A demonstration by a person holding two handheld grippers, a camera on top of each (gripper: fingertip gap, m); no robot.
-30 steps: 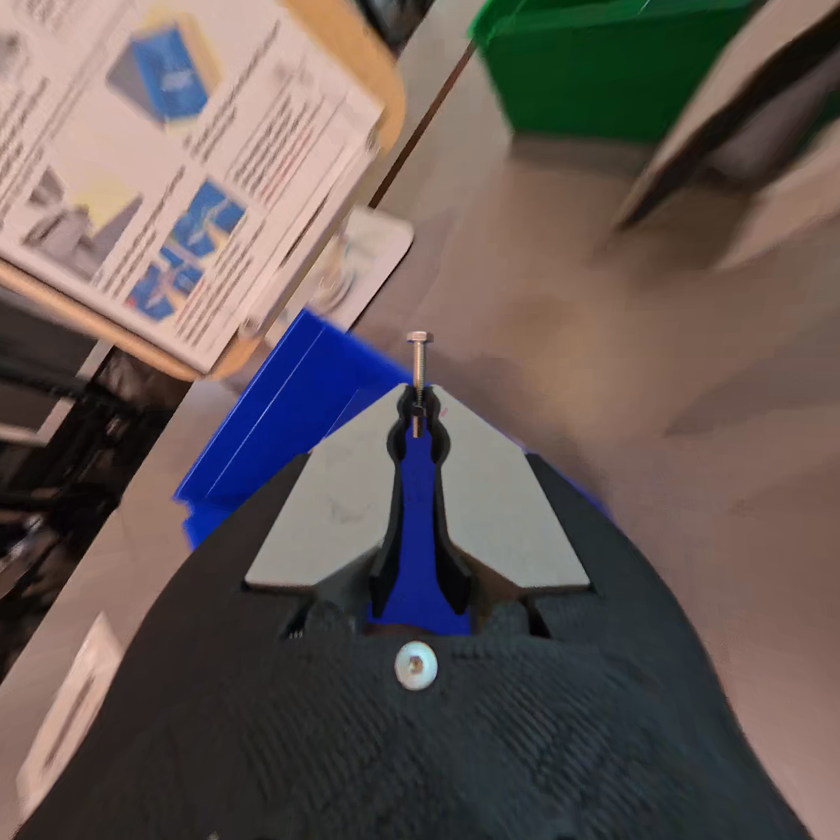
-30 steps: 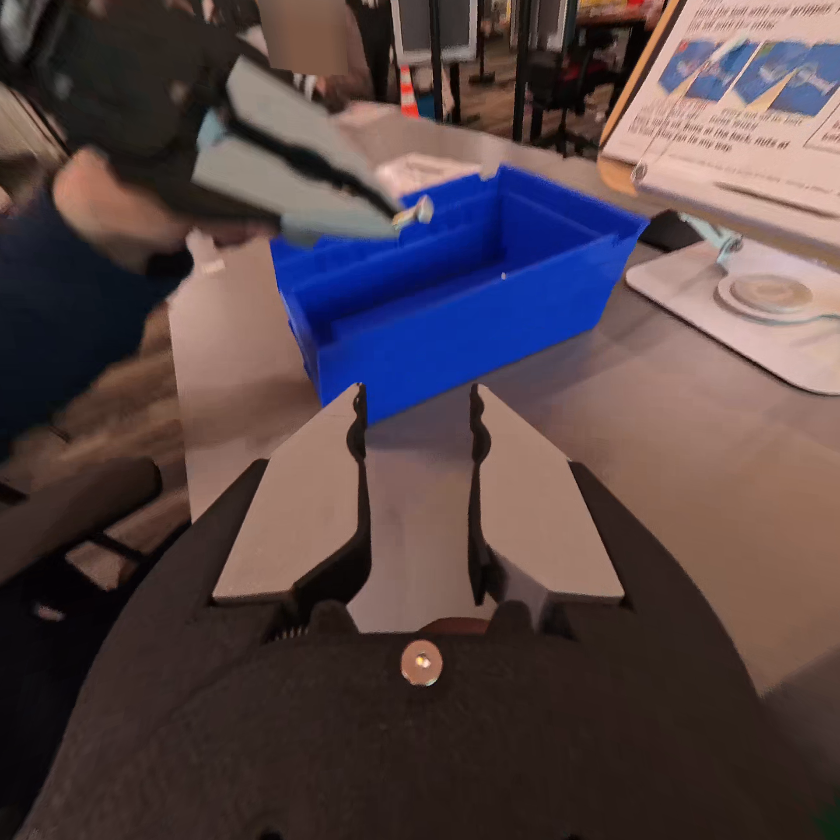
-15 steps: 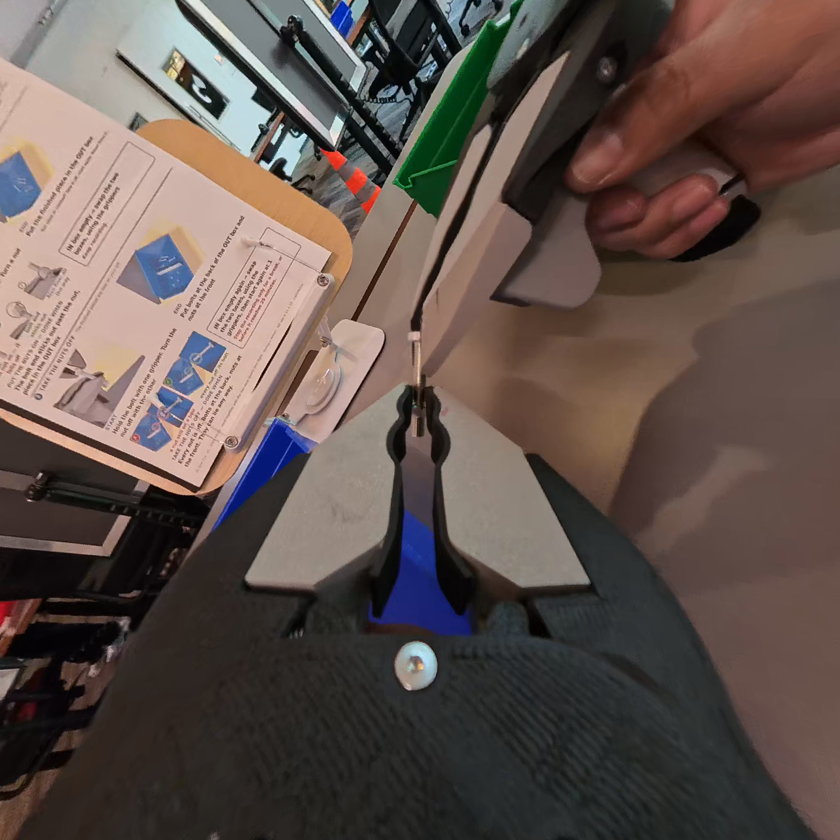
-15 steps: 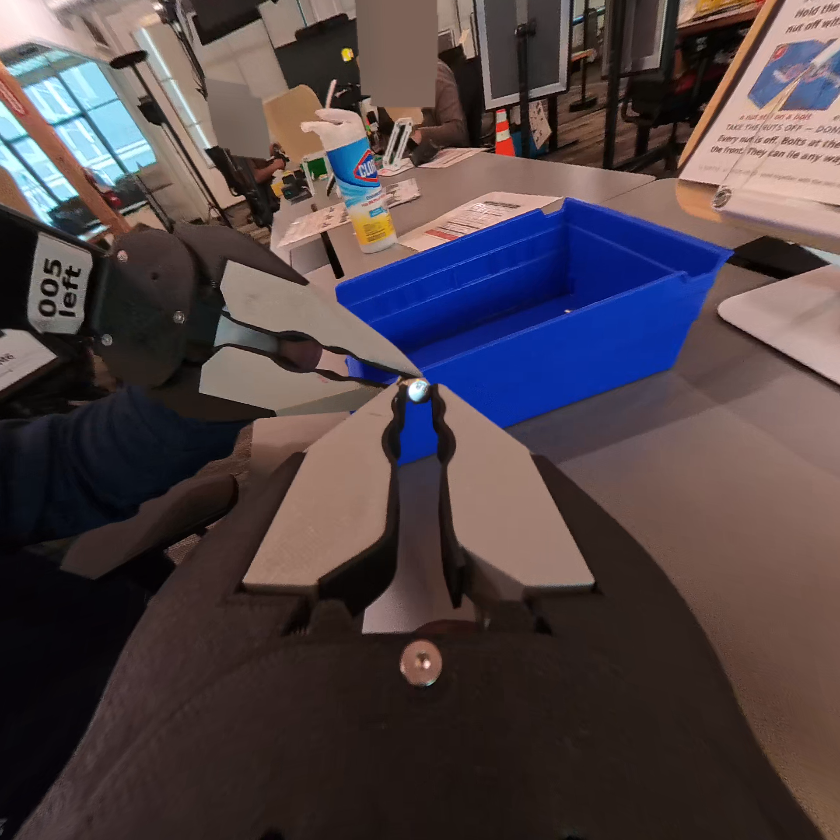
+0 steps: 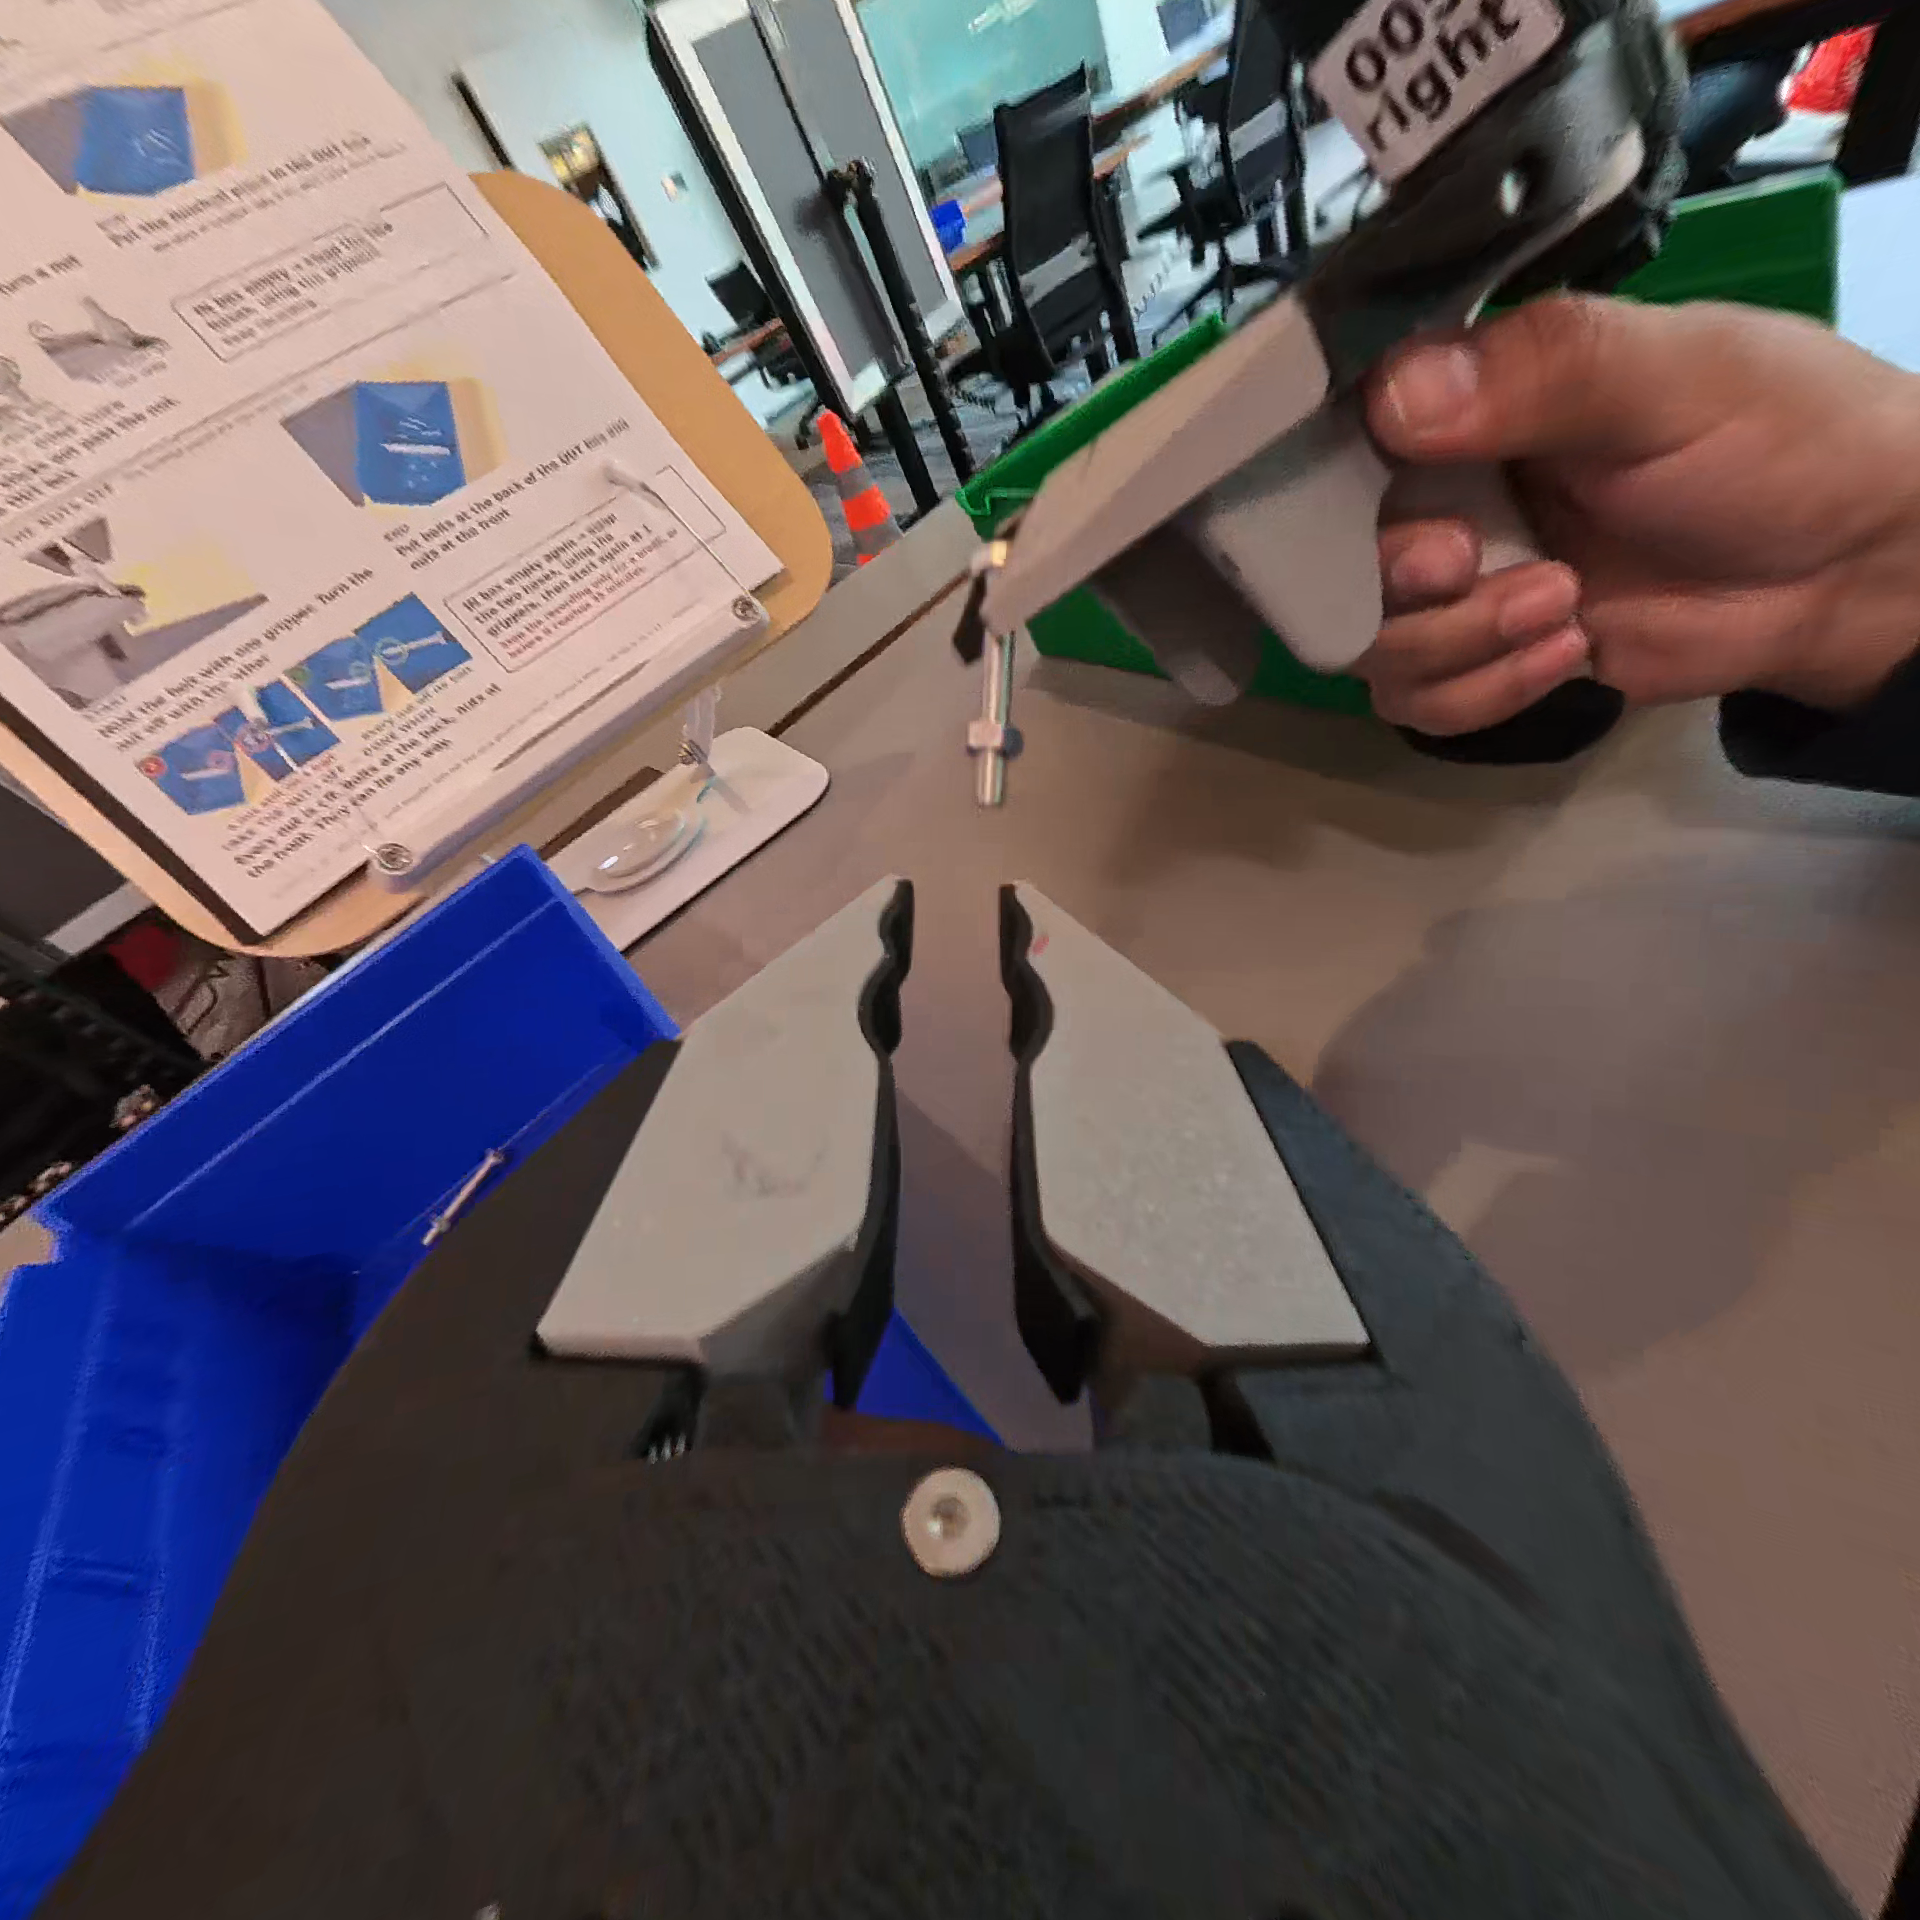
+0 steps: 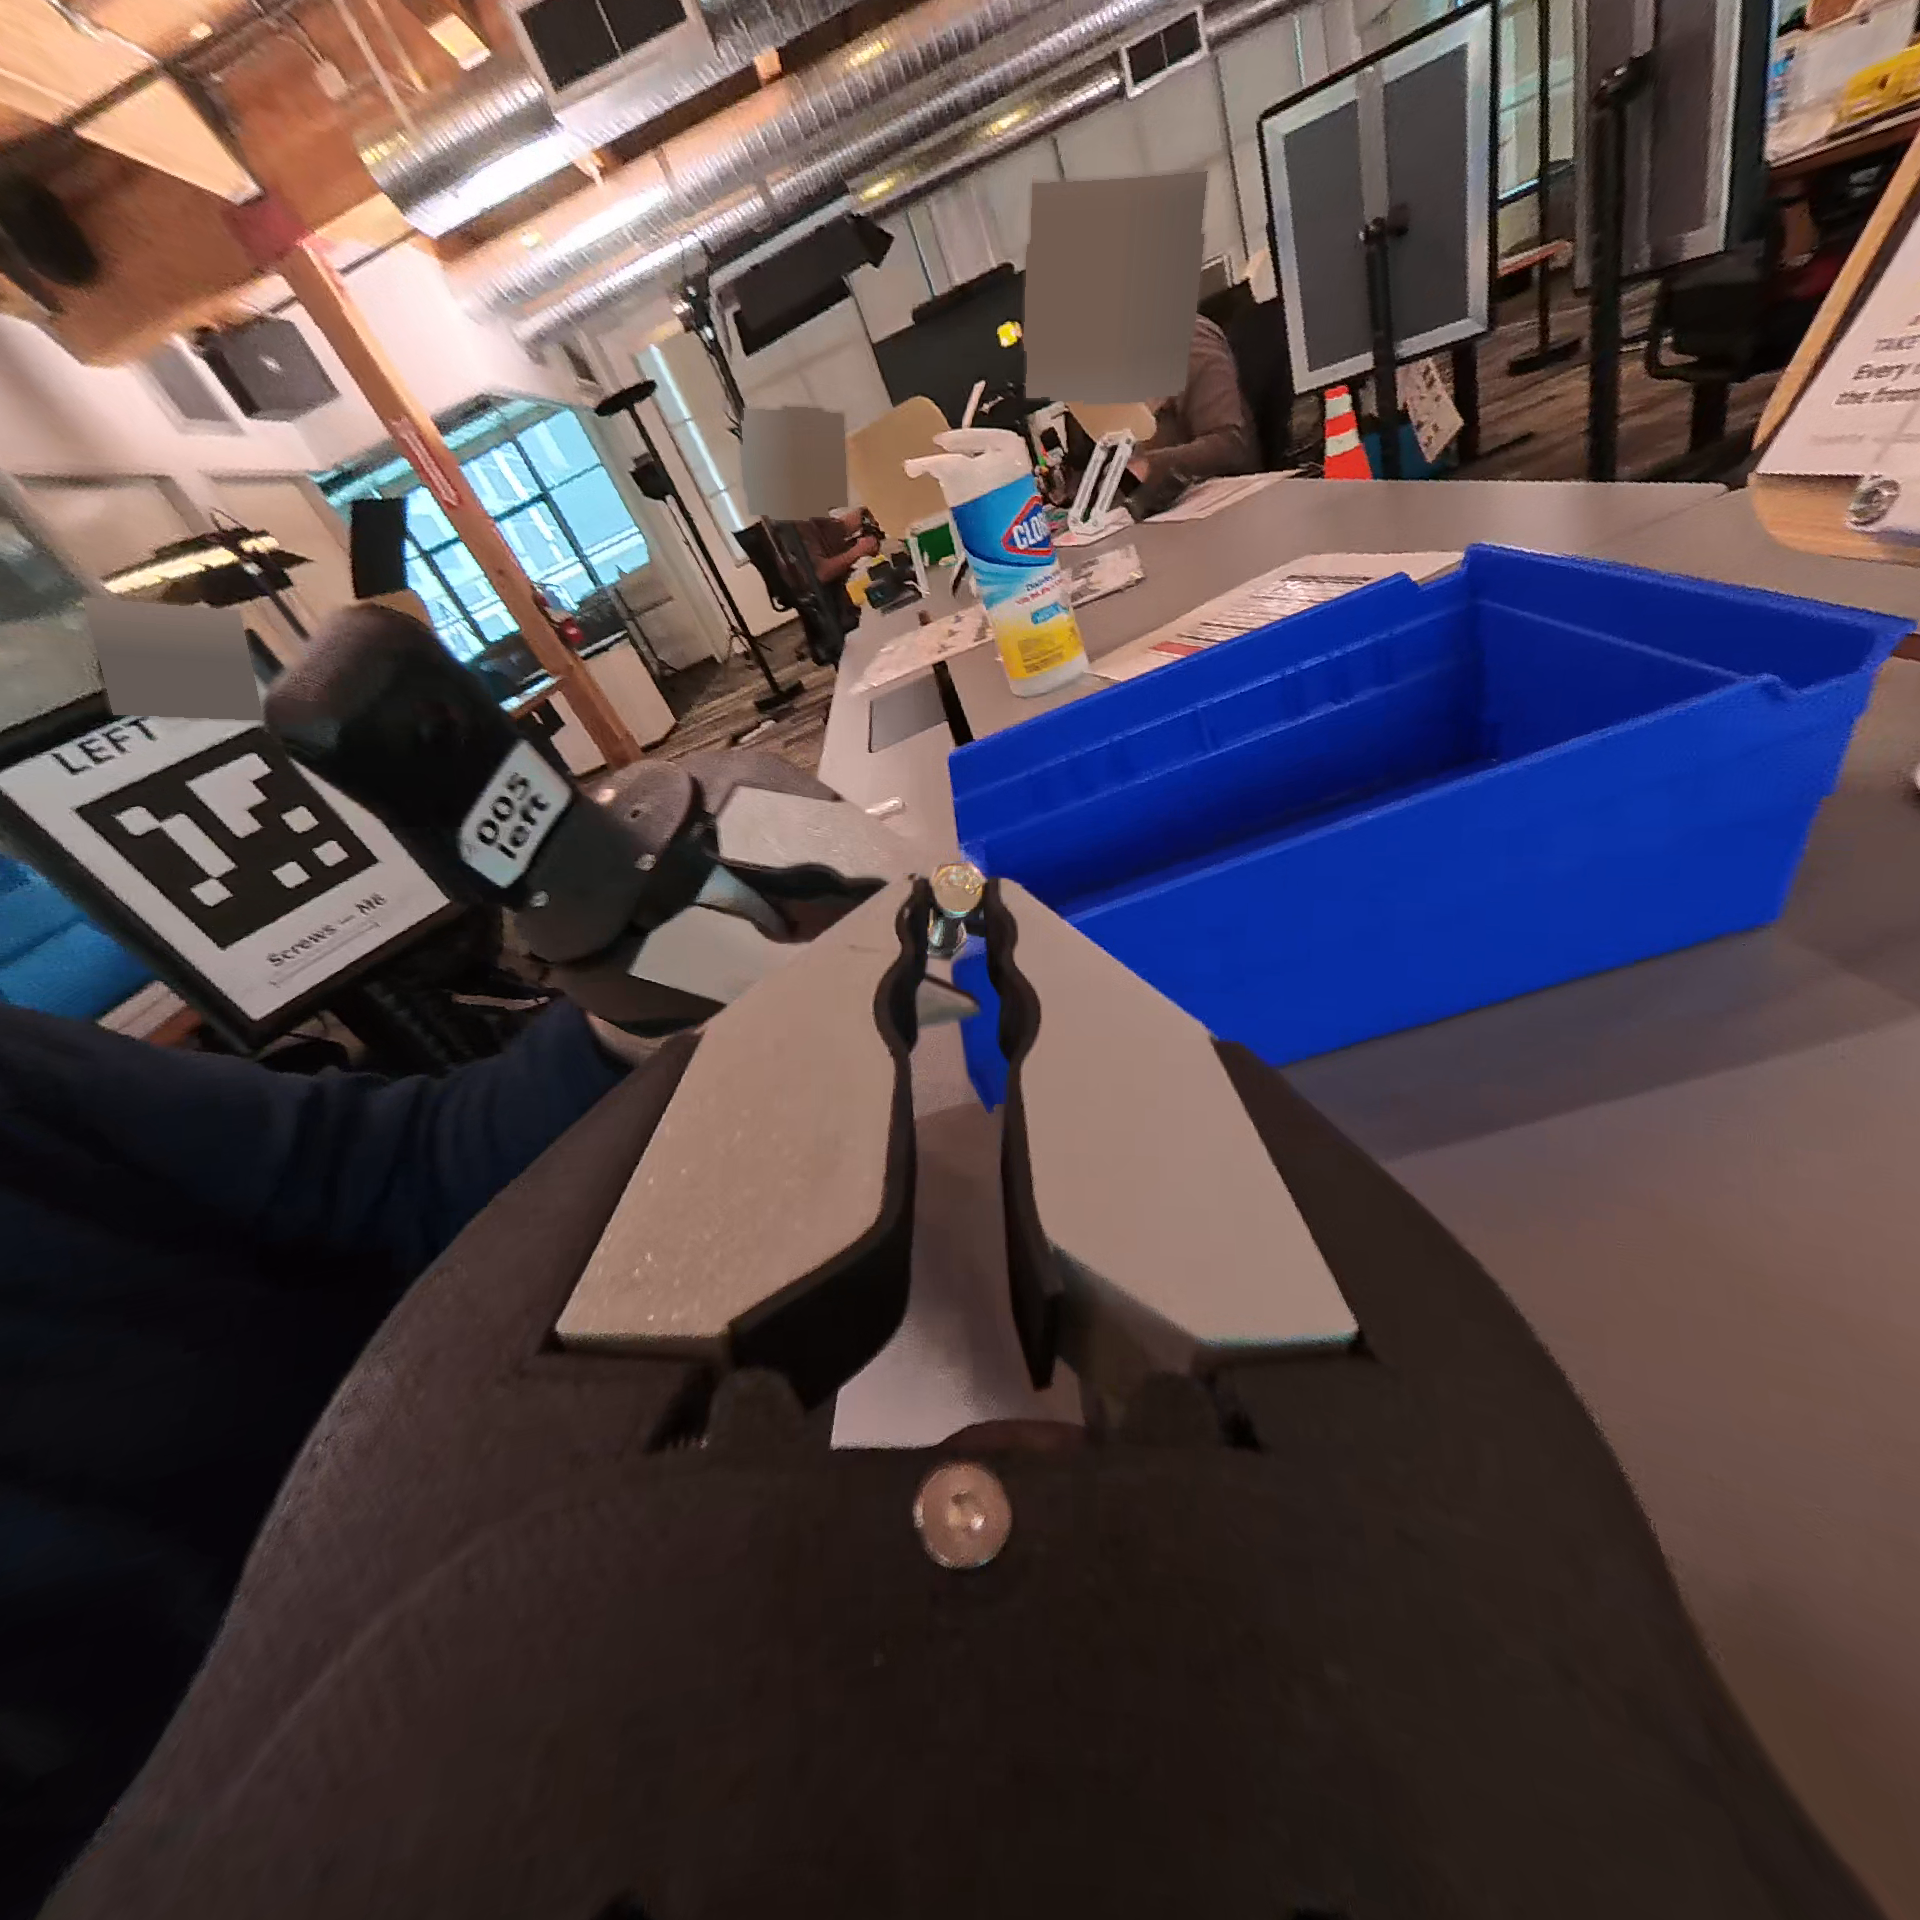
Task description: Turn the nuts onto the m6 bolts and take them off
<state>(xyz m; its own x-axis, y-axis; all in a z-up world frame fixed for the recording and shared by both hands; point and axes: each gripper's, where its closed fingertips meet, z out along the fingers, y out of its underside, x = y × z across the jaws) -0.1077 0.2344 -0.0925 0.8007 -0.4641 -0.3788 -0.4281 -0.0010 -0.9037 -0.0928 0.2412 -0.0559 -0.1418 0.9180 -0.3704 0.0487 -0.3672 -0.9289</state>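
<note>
Steel bolt (image 5: pixel 995 717) hangs head-up from the tips of the right gripper (image 5: pixel 987 587), shank pointing down over the grey table (image 5: pixel 1455 935). A nut (image 5: pixel 992 740) sits on the thread, part-way down the shank, with the bolt's end showing below it. In the right wrist view the same bolt (image 6: pixel 954 906) is seen head-on, pinched at the very tips of the right gripper (image 6: pixel 953 914), jaws clenched on it just under the head.

Left gripper (image 5: pixel 954 914): jaws released, a clear gap between the two grey fingers, nothing in them. It sits below the hanging bolt, not touching it. In the right wrist view the left gripper (image 6: pixel 831 904) comes in from the left, its tips just beside the right gripper's tips; contact cannot be told from that angle.

A hand (image 5: pixel 1662 520) grips the handle of the right gripper.

Blue bin (image 5: pixel 343 1091) stands on the table to the left of the left gripper; one loose bolt (image 5: pixel 462 1195) lies inside it against the wall. From the right wrist view the blue bin (image 6: pixel 1455 831) lies beyond the gripper tips.

Instruction sheet (image 5: pixel 312 468) on a stand is behind the bin. Green bin (image 5: pixel 1143 623) is at the far side of the table, behind the right gripper. A spray bottle (image 6: pixel 1013 561) stands on a table farther back.
</note>
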